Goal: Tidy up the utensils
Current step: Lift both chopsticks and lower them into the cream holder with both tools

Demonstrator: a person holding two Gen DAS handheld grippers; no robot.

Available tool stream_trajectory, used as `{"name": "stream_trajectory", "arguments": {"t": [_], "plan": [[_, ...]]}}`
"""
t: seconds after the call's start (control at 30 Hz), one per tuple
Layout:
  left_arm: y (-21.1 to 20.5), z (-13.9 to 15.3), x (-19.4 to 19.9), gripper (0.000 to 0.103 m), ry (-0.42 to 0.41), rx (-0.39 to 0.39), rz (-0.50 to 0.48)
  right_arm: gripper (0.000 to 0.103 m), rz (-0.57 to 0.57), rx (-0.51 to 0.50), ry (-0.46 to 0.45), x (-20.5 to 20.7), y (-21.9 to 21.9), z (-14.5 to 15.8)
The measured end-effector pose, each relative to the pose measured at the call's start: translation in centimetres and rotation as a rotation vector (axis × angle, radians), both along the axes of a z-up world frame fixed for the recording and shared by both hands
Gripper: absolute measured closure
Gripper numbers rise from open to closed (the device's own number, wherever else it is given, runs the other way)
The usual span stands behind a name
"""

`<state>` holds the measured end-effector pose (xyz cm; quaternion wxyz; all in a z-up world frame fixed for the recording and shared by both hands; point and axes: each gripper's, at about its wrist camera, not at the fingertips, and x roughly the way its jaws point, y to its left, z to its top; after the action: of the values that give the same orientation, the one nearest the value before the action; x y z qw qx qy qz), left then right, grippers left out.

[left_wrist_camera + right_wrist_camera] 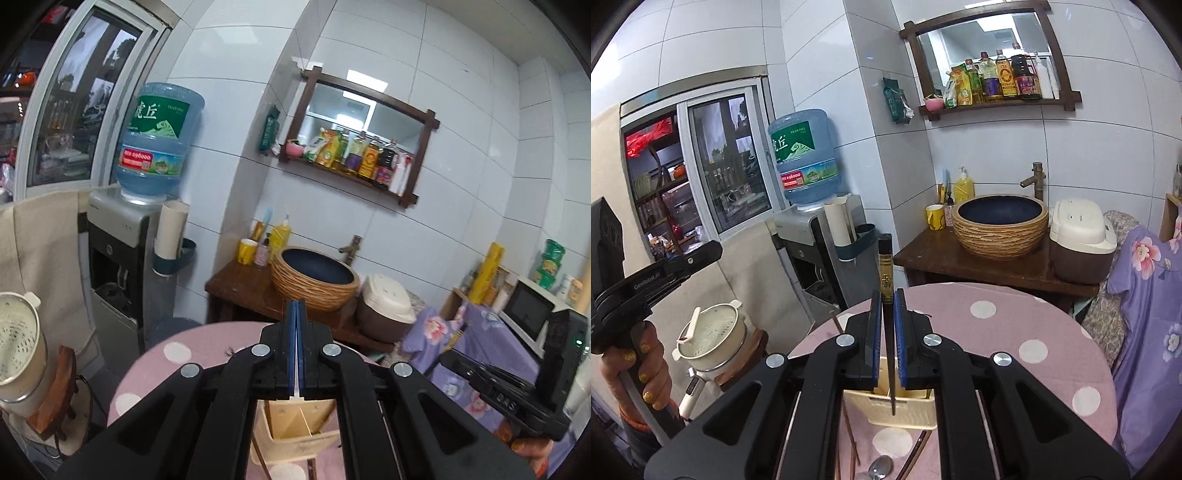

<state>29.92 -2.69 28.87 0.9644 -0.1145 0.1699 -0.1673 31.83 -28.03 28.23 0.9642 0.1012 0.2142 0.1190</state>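
- The right gripper (886,295) is held above the pink polka-dot desk (1027,332), tilted a little downward toward the tiled wall and the washbasin (1000,225).
- Its jaws are clenched on a black chopstick (885,273) that stands nearly upright between the blue pads; the gold-printed top rises above the fingertips, and the thin tip hangs below, over the cream utensil holder (905,413).
- The holder sits on the desk directly under this gripper; brown chopsticks (849,435) and a spoon (881,467) lie on the cloth just in front of it.
- The left gripper (297,306) is also raised over the desk, pointing slightly down toward the basin, with its jaws pressed fully together and nothing between them.
- In the right wrist view, the person's left hand (646,369) wraps the left gripper's handle at the far left edge, held at about the same level as the right one.
- The holder (295,417), with its inner divider, appears beneath the left gripper too.
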Motion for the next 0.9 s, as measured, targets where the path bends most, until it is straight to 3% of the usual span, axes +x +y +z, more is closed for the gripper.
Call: {"name": "stream_trajectory", "arguments": {"t": [0.2,0.37,0.6,0.9], "plan": [[1.5,-5.1,2.6,0.102,0.124,-0.004,0.027,0.096,-0.006,0.004,0.037,1.1,0.0,-2.5],[3.8,-8.9,4.5,0.102,0.234,-0.009,0.074,0.096,-0.009,0.028,0.009,1.3,-0.4,-1.7],[3.9,-9.4,3.8,0.102,0.225,0.015,0.091,0.096,-0.065,-0.001,-0.048,2.6,0.1,0.0],[3.1,-11.2,2.8,0.102,0.212,0.080,0.110,0.096,-0.075,-0.053,0.071,6.0,1.7,-6.4]]}}
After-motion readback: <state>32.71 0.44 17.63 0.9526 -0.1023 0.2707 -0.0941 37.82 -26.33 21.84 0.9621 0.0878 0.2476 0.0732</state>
